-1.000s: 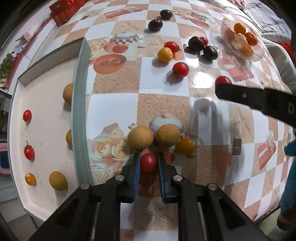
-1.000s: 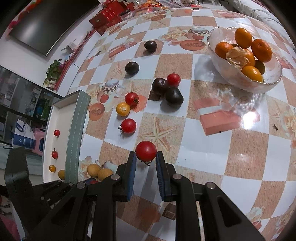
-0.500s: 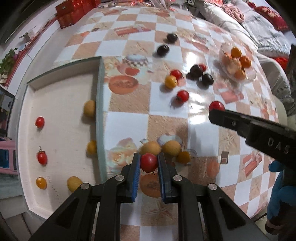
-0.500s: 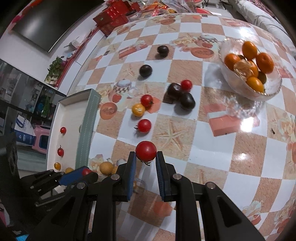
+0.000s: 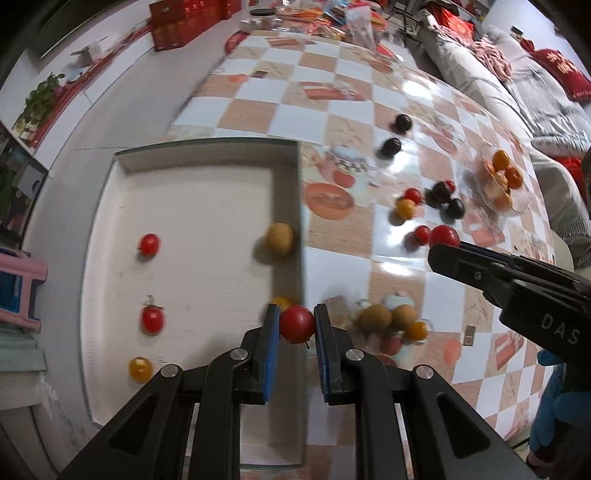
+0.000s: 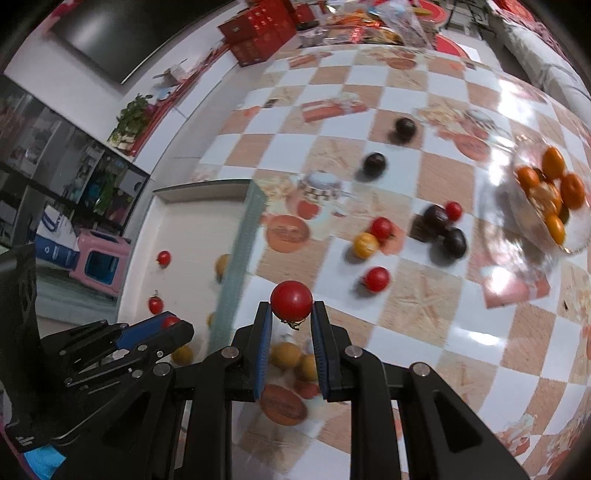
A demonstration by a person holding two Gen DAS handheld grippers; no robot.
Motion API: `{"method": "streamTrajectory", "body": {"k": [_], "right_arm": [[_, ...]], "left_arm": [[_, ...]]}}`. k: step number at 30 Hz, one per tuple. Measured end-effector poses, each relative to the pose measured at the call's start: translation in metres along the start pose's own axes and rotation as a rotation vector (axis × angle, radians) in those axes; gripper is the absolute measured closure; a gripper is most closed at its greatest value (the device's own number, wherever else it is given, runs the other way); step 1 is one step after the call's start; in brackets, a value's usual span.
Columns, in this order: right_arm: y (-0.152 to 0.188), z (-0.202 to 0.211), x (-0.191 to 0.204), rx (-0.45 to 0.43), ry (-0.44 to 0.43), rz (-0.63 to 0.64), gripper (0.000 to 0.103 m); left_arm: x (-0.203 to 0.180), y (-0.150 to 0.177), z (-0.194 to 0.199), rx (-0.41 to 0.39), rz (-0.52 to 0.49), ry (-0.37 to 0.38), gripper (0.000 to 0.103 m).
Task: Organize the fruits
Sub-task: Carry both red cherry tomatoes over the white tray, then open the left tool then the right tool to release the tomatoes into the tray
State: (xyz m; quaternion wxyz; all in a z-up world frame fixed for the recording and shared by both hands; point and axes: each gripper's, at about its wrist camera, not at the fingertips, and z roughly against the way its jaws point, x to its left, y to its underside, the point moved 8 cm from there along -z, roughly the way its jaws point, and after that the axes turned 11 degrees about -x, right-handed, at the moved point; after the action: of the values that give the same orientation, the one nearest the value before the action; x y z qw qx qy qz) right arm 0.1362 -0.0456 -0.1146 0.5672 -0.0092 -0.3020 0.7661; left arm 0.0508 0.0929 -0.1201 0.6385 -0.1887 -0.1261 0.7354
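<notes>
My left gripper (image 5: 295,323) is shut on a red cherry tomato (image 5: 296,324), held above the right rim of the white tray (image 5: 207,192). My right gripper (image 6: 291,314) is shut on another red cherry tomato (image 6: 291,299) above the checkered table, just right of the tray's green edge (image 6: 236,258). In the left wrist view the right gripper (image 5: 443,247) reaches in from the right with its tomato (image 5: 444,236). Two red tomatoes (image 5: 149,243), a yellow one (image 5: 140,369) and a tan fruit (image 5: 279,239) lie in the tray.
Loose red, yellow and dark fruits (image 6: 376,229) are scattered mid-table. Tan fruits and a yellow tomato (image 5: 388,319) sit beside the tray. A glass bowl of oranges (image 6: 554,206) stands at the right. Red boxes (image 6: 258,33) line the far end. A blue glove (image 5: 561,391) shows at lower right.
Both grippers have risen and shifted left toward the tray, each still holding its tomato. The left gripper's tomato has moved from above the tan fruits to above the tray's rim.
</notes>
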Motion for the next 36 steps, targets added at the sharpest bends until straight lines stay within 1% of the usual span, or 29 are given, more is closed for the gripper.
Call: {"method": "streamTrajectory", "body": {"k": [5, 10, 18, 22, 32, 36], "right_arm": [[-0.007, -0.008, 0.030, 0.008, -0.020, 0.046, 0.080], [-0.007, -0.018, 0.053, 0.026, -0.036, 0.074, 0.080], [-0.005, -0.033, 0.083, 0.058, -0.052, 0.122, 0.080], [-0.005, -0.040, 0.094, 0.072, -0.059, 0.137, 0.080], [-0.001, -0.067, 0.105, 0.115, -0.069, 0.149, 0.080], [0.007, -0.081, 0.107, 0.148, -0.073, 0.155, 0.080]], "left_arm": [[0.028, 0.000, 0.000, 0.001, 0.031, -0.027, 0.084], [0.056, 0.004, -0.005, 0.022, 0.047, -0.062, 0.084], [0.086, 0.012, -0.016, 0.041, 0.075, -0.093, 0.083], [0.091, 0.012, -0.020, 0.044, 0.081, -0.097, 0.084], [0.096, 0.012, -0.031, 0.057, 0.081, -0.103, 0.084], [0.094, 0.008, -0.034, 0.048, 0.051, -0.109, 0.084]]}}
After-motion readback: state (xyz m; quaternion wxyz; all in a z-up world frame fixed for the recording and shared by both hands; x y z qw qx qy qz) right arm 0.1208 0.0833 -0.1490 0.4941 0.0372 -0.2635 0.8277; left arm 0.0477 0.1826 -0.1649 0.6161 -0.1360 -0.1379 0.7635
